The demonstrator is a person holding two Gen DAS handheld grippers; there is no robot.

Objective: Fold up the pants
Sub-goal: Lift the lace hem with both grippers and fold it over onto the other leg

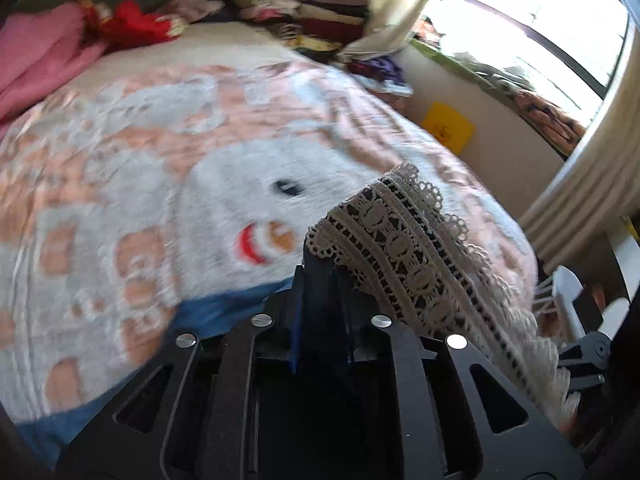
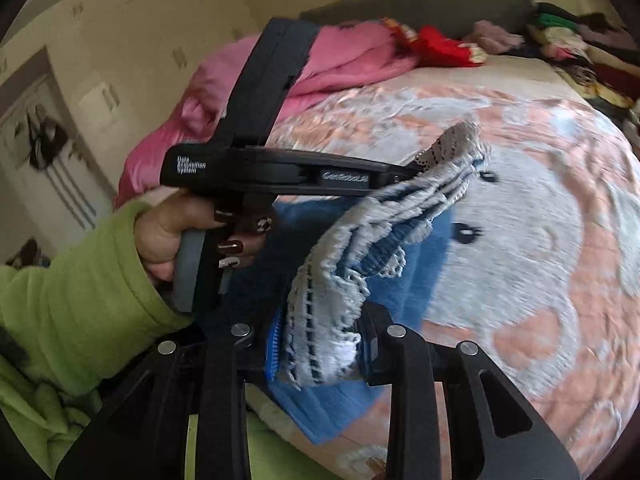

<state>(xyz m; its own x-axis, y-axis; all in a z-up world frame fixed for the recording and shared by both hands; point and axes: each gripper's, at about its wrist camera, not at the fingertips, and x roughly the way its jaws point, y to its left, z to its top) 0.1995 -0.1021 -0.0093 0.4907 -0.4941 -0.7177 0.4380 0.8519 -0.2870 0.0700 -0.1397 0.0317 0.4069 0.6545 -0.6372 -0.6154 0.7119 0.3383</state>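
**Lace-trimmed pants held aloft between two grippers over a bed**

The left hand-held gripper [image 1: 320,276] is clenched on a lace-edged hem of the pants [image 1: 404,240], the cream crochet trim draping off to the right of its fingers. The right hand-held gripper [image 2: 320,344] grasps another bunch of the same garment, where blue fabric and pale lace gather between its fingers. From the right wrist view, the pants [image 2: 360,240] stretch between both tools, raised above the bed. A hand [image 2: 180,232] in a green sleeve [image 2: 80,300] grips the left tool's handle. Beneath lies a pink-and-white plush blanket [image 1: 160,160], with a pink cover [image 2: 340,60] and stacked clothes [image 1: 312,12] beyond. Background is motion-blurred.
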